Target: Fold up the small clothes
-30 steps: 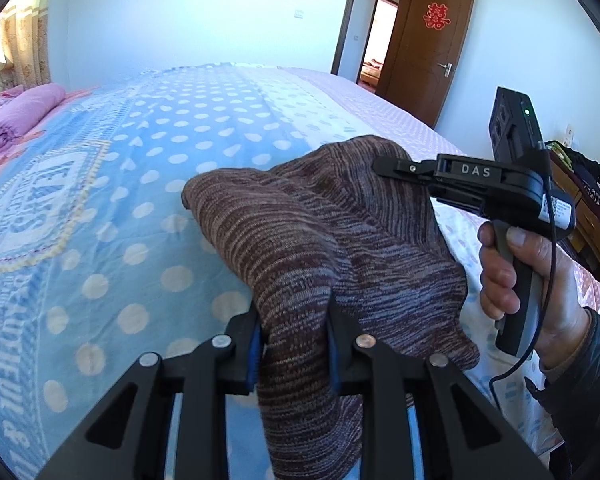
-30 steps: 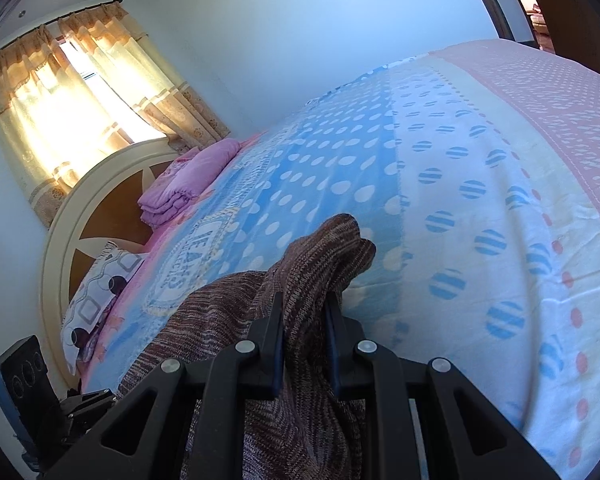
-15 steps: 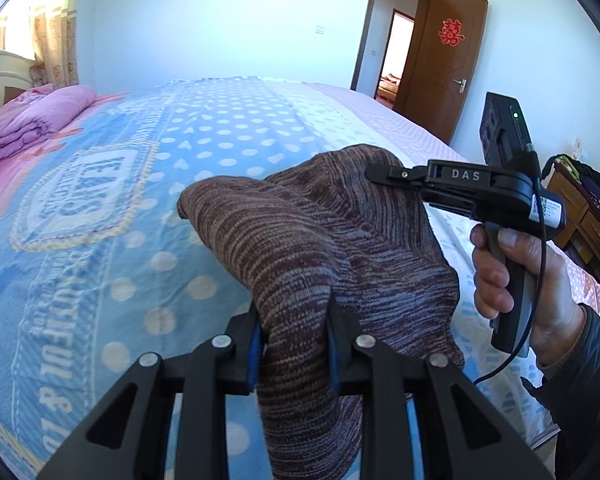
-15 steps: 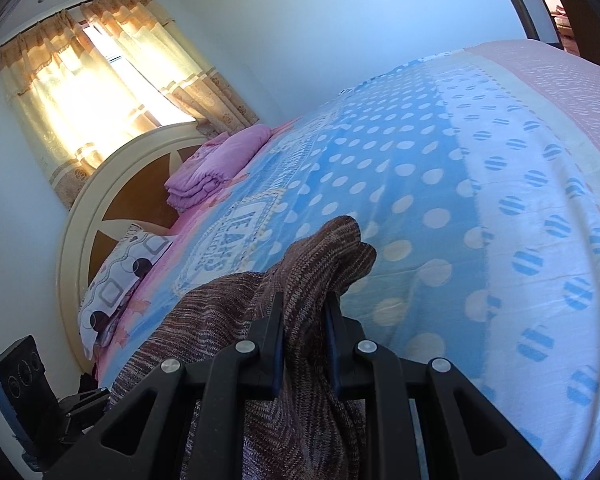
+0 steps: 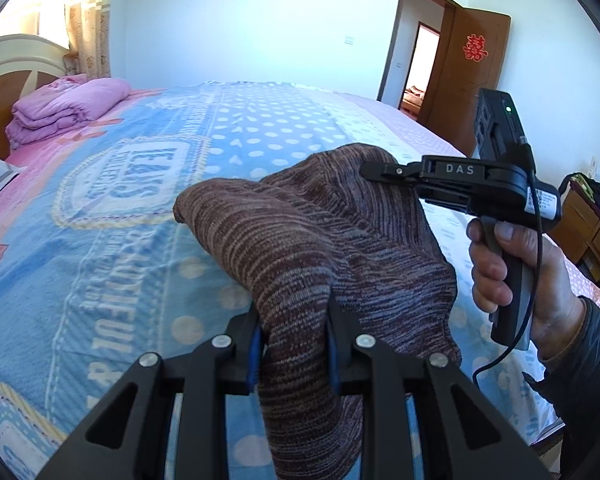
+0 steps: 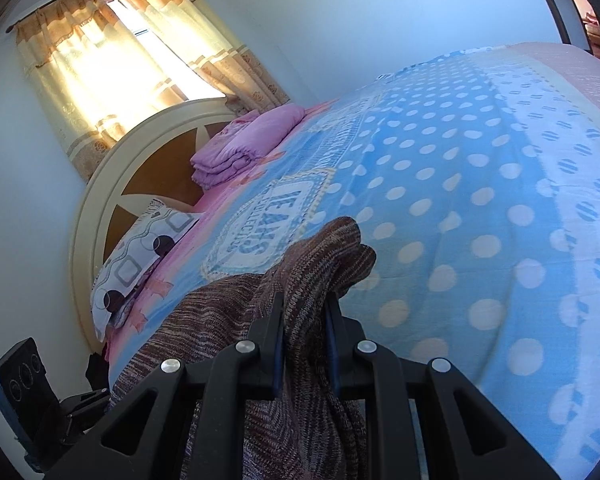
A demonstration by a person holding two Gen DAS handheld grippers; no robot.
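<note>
While both claws pinch it, the knit garment (image 5: 300,248) hangs above the bed (image 5: 112,240), w/ its cloth slung between them. It's a soft, ribbed-looking knit in brown marl w/ fine grey & mauve streaks; loose rounded folds bulge up, and a blunt rounded corner sticks out to the left in the left wrist view. Left claw (image 5: 294,344): black hard plastic, angular struts w/ silver rivets, blue pads, jaws clamped on a thick fold of the knit. Right claw (image 6: 305,336): same build, jaws closed on another bunched fold, fabric draping down btwn the struts. In the left wrist view the right claw's slim black tip (image 5: 384,170) bites the garment's far edge; the right hand (image 5: 520,276) wraps its grey handle, a thin black cable looping below. Bed cover is a flat woven sheet, blue w/ pale dots & a printed badge. A folded pink quilt (image 6: 248,140) sits near the curved cream headboard (image 6: 112,184).
</note>
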